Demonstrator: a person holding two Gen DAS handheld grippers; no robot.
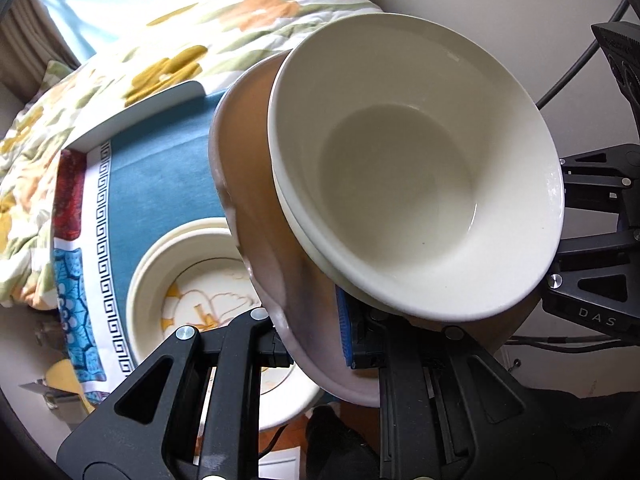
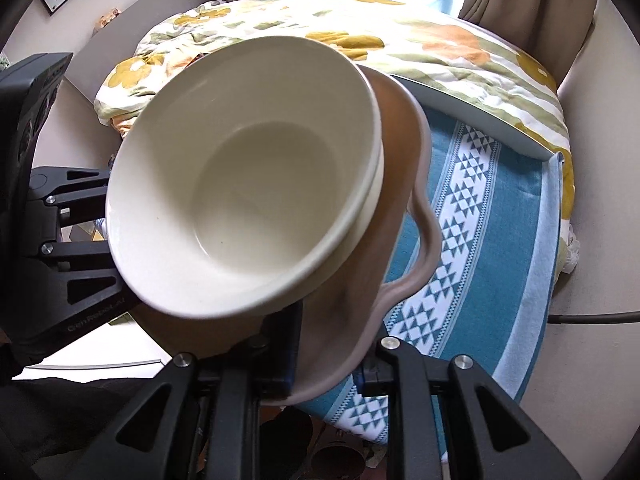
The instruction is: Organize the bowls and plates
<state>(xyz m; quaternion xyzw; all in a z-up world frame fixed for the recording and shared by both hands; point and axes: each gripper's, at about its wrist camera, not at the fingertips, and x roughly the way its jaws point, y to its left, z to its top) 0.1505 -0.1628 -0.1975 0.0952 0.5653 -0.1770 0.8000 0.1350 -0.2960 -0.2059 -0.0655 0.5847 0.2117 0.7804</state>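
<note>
A brown bowl with a wavy pale rim (image 1: 256, 184) (image 2: 404, 208) carries two stacked cream bowls (image 1: 416, 168) (image 2: 248, 184) inside it. The whole stack is tilted and held in the air above the table. My left gripper (image 1: 320, 344) is shut on the brown bowl's rim, one blue pad inside. My right gripper (image 2: 324, 364) is shut on the opposite rim. Below, in the left wrist view, a stack of cream plates with a gold drawing (image 1: 176, 292) rests on the cloth.
A teal patterned cloth (image 1: 160, 184) (image 2: 492, 216) covers a white-edged table (image 1: 132, 116) (image 2: 472, 108). Beyond it lies a flowered quilt (image 1: 224, 28) (image 2: 420, 36) under a curtained window. Each gripper's body shows in the other's view (image 1: 596, 240) (image 2: 56, 240).
</note>
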